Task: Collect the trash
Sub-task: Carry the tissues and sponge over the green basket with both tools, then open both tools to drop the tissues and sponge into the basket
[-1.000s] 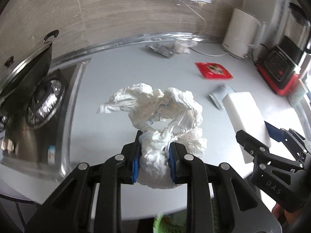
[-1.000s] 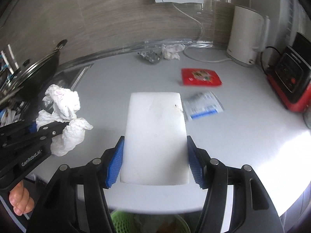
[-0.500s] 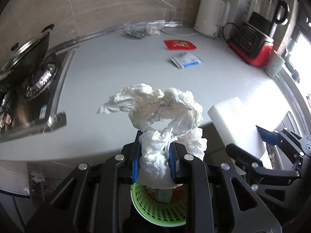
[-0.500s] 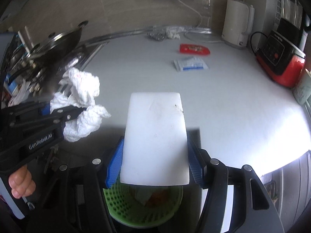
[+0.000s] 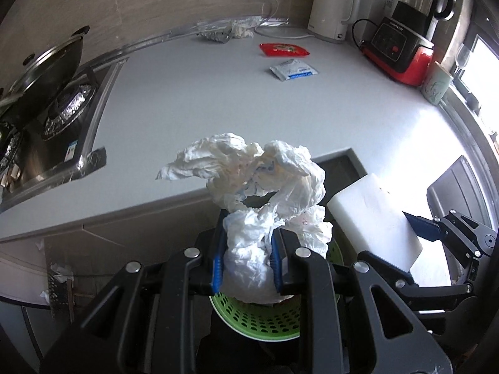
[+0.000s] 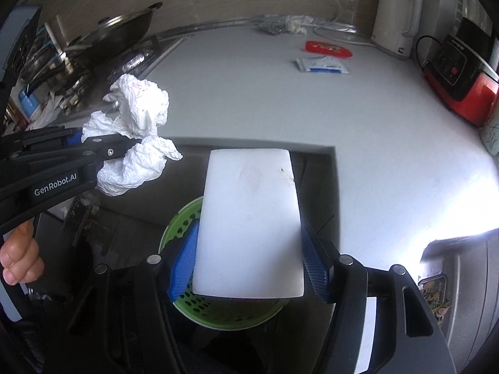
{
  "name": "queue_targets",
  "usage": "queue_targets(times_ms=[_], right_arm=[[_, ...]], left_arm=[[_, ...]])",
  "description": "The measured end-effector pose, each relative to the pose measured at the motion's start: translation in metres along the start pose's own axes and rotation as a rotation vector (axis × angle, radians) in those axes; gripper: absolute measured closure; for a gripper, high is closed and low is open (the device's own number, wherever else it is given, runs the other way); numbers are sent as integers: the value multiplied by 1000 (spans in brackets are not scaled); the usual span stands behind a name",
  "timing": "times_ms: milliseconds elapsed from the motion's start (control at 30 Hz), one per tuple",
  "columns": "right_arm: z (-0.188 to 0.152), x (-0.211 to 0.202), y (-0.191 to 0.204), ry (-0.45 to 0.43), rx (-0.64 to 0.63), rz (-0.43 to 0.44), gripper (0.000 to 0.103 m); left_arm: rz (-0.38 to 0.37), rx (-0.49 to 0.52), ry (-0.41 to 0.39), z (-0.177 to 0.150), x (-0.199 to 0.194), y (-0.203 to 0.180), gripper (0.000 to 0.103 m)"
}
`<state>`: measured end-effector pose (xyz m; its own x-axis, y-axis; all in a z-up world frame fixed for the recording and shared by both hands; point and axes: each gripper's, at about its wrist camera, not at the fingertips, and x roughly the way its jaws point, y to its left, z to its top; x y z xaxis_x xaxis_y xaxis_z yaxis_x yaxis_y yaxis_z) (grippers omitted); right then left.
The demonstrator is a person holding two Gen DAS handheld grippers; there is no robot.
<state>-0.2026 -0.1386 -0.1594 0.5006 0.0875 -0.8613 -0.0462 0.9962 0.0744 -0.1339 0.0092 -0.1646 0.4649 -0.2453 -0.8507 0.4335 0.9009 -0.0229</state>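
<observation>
My left gripper [image 5: 248,257] is clamped on a crumpled wad of white tissue paper [image 5: 259,193], its blue ribbed pads pinching the lower folds while the rest billows up, wrinkled and loosely knotted; seen from my right wrist camera, the black arm of that gripper reads "GenRobot.AI" in white, with a bare hand [image 6: 20,260] on its grip. My right gripper [image 6: 249,265] has its jaws opening around a smooth white rectangular foam block [image 6: 249,224], slightly speckled near one edge; the blue pads now stand just off its sides, with the block between them. Directly beneath both grippers is the green plastic wastebasket [image 5: 249,318], round, with perforated walls, standing on the floor below the countertop's edge. The pale grey countertop [image 5: 193,99] stretches beyond the basket, matte and flat. Far across it from the basket lie a red foil snack packet [image 5: 284,49] and, nearer, a white-and-blue sachet [image 5: 293,69], whose print is too small for me to read. Beyond those, by the wall, sit crumpled foil [image 5: 213,35] and another tissue scrap [image 5: 241,28]. Further right from the basket stand a cream kettle [image 5: 331,7] and a red-and-black blender [image 5: 405,35]; to the left, a steel hob carrying a glass-lidded wok [image 5: 46,70].
</observation>
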Motion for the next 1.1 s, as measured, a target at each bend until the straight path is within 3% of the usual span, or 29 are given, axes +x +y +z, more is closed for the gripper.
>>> queue_targets(times_ms=[67,300,633,667,833,1100], right_arm=[[-2,2,1,1,5,6,22],[1,-7,-5,-27,24,-12,13],[7,-26,-28,-89,61,-80,11],[7,-29,-34,-98,72,-89,10],[7,-36,-54,-116,116,-127,9],[5,-40,-74,-125,167,-148,9]], left_arm=[[2,-1,8,-3,2,1,80],[3,-2,11,-6,2,2,80],[-31,53,53,-12,13,-8,78],[-47,66,72,-15,18,-11,75],[-84,117,160,-28,36,-24,33],[-63,156,120,-27,30,-35,13]])
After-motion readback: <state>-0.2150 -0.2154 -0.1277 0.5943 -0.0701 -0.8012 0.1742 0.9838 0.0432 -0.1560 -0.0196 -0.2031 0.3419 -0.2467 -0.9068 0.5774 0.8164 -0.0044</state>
